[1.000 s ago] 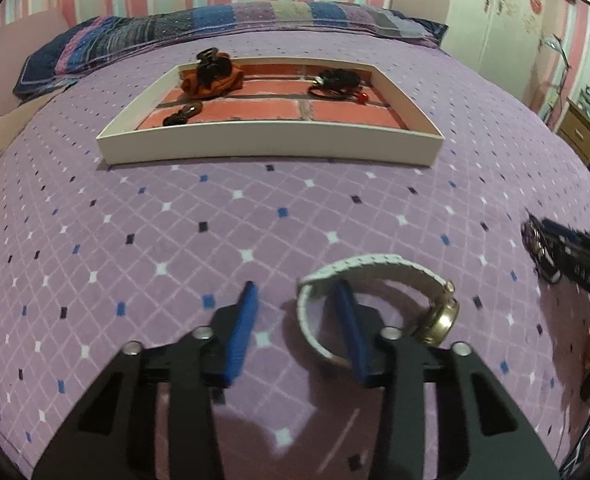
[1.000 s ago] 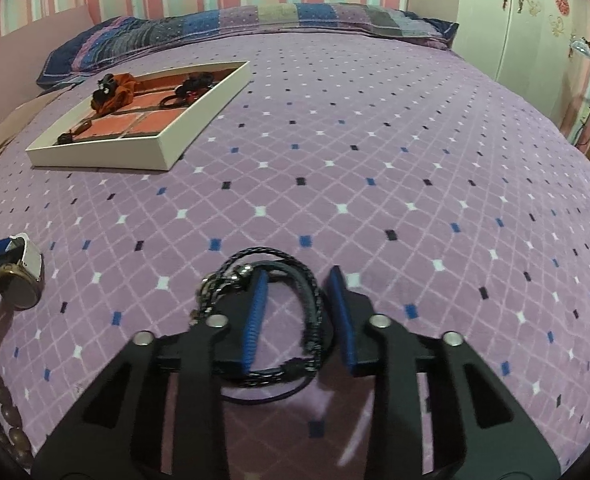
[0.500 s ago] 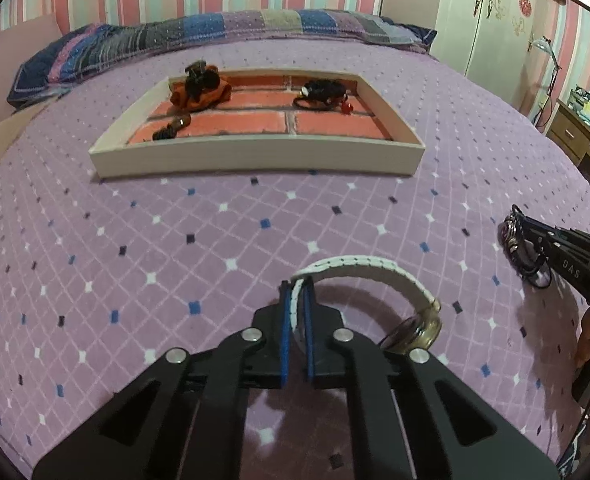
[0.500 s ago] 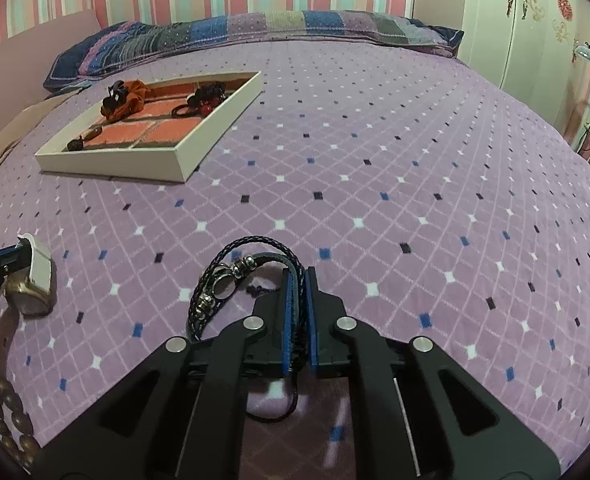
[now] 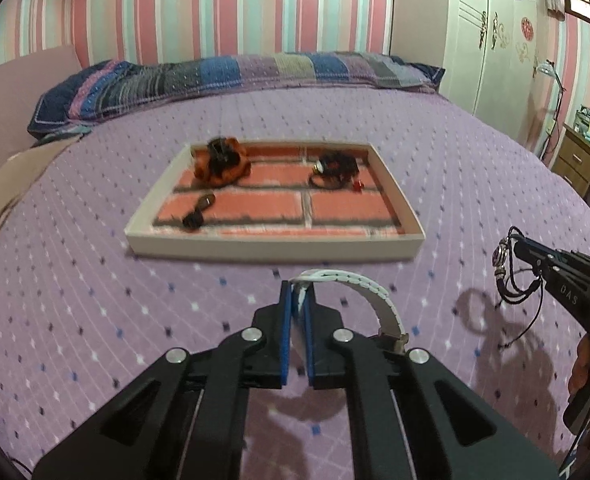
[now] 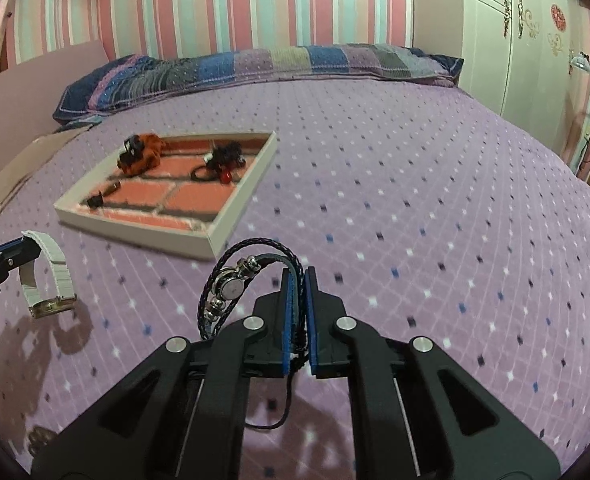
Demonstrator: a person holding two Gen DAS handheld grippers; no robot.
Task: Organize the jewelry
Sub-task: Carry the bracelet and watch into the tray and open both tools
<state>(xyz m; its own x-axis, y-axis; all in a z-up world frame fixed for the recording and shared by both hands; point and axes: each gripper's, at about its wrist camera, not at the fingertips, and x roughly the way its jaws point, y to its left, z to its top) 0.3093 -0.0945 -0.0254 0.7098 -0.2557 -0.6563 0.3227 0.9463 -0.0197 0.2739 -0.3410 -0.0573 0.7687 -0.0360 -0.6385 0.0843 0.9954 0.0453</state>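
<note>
My left gripper is shut on the band of a white watch with a gold case and holds it above the purple bedspread. The watch also shows in the right wrist view. My right gripper is shut on a black braided bracelet with metal beads, lifted off the bed; it also shows in the left wrist view. A white tray with a brick-pattern floor lies ahead of both grippers and holds an orange piece, a dark bracelet and a small dark item.
A striped pillow lies along the bed's far edge. A white wardrobe and a wooden desk stand to the right. Brown beads lie on the bed at lower left in the right wrist view.
Both grippers closed from open, the left on the watch and the right on the bracelet. Both then lifted their items off the bed and moved toward the tray.
</note>
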